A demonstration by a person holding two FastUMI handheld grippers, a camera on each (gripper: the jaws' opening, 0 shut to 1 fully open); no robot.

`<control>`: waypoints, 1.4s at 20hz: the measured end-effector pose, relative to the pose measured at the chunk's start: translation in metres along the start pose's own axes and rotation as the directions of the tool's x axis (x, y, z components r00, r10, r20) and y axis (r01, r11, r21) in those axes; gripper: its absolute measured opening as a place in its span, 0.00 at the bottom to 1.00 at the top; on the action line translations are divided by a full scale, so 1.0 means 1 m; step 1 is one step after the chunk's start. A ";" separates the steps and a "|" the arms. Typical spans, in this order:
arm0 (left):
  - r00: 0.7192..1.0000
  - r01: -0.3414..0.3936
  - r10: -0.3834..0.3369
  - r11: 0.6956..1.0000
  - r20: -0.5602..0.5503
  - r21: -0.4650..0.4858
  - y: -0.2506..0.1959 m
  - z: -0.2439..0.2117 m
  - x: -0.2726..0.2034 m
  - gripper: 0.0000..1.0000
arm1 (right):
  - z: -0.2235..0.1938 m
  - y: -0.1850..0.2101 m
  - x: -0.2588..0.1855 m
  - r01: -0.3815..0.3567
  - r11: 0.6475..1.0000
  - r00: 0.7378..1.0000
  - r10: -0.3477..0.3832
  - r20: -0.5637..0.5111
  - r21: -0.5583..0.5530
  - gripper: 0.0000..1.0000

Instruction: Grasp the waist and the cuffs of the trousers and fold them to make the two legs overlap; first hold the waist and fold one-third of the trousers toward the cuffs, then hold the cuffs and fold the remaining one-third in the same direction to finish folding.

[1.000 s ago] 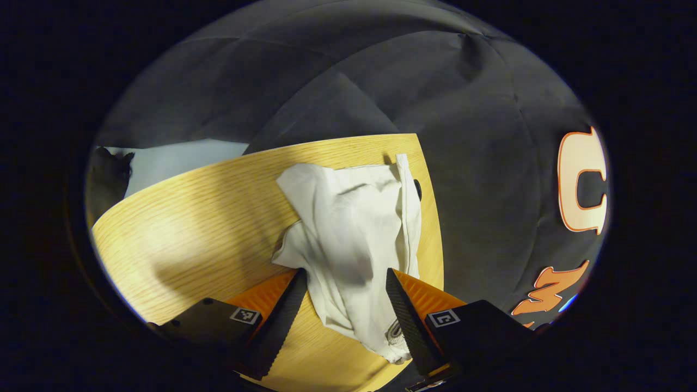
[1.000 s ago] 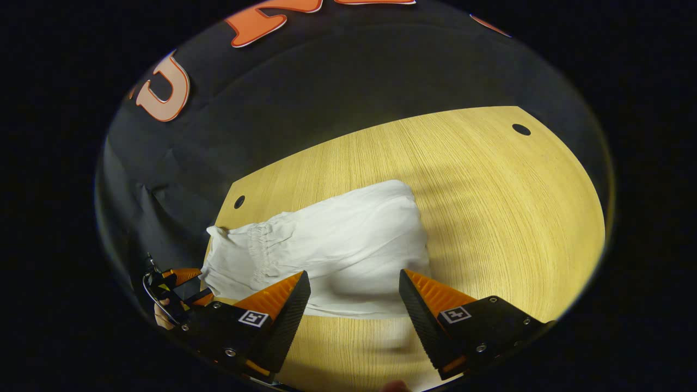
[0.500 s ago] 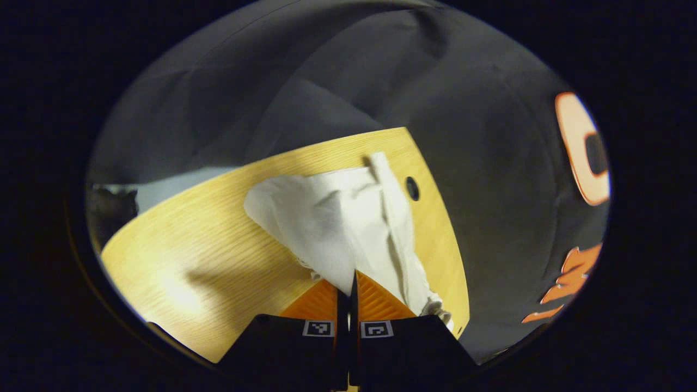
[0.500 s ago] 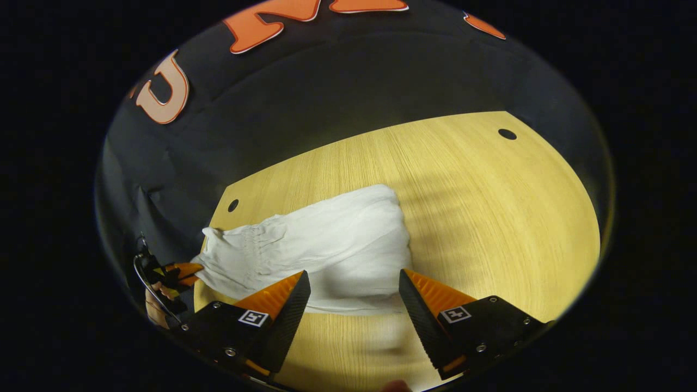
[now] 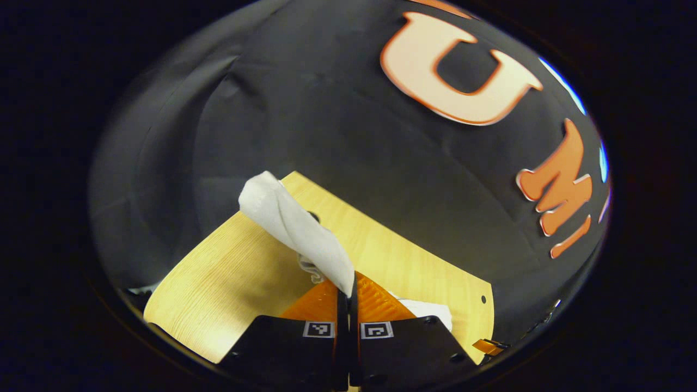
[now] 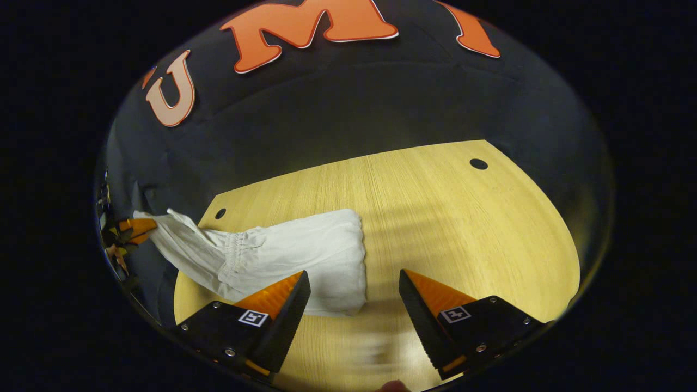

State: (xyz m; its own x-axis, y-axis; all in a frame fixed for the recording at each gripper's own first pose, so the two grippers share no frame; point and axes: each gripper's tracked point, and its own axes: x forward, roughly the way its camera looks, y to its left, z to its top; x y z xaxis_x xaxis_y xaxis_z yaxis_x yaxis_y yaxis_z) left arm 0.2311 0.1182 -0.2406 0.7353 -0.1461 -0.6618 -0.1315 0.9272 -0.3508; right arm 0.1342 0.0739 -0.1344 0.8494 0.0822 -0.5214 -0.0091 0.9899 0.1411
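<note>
Left gripper [image 5: 348,286]: jaws fully closed, pinching an edge of the white cotton trousers [image 6: 283,256]. In the left gripper view the cloth rises from the fingertips as a taut twisted strip, lifted off the light wooden tabletop [image 5: 228,283]. In the right gripper view the same gripper sits far to the left, beyond the table edge, pulling the gathered end outward and up. The elastic waistband shows just inboard of the pinch, so the held part is probably the waist end; exact spot can't be told. Likely purpose: lift and tension that end to spread or carry it into a fold.

Right gripper [image 6: 354,296]: jaws wide apart, holding nothing, hovering above the table with the bunched rest of the trousers lying just ahead of its left finger. The other end isn't pinned, so the whole garment could drag.

Surroundings: round holes in the tabletop [image 6: 478,164], dark cloth booth wall [image 6: 354,103] behind. Nothing on the table blocks the fold. Legs look bundled, not laid flat; overlap not done.
</note>
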 end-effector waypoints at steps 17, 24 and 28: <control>0.939 0.274 -0.194 0.921 -0.285 0.277 -0.244 -0.147 0.070 0.04 | -0.031 -0.155 -0.055 0.160 0.973 0.985 -0.167 0.030 0.166 0.98; 0.866 0.370 -0.217 0.885 -0.451 0.284 -0.258 -0.186 0.095 0.04 | -0.044 -0.175 -0.059 0.193 0.959 0.981 -0.196 -0.004 0.206 0.98; 0.800 0.457 -0.297 0.864 -0.520 0.209 -0.271 -0.157 0.088 0.47 | -0.044 -0.174 -0.058 0.182 0.962 0.983 -0.184 -0.007 0.202 0.98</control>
State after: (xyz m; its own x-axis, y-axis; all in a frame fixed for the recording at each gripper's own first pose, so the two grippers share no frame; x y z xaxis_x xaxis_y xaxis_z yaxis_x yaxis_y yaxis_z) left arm 0.2268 -0.2003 -0.3077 0.2816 -0.5720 -0.7704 0.3615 0.8070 -0.4670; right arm 0.0635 -0.0976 -0.1656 0.8328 -0.1008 -0.5442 0.2520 0.9445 0.2106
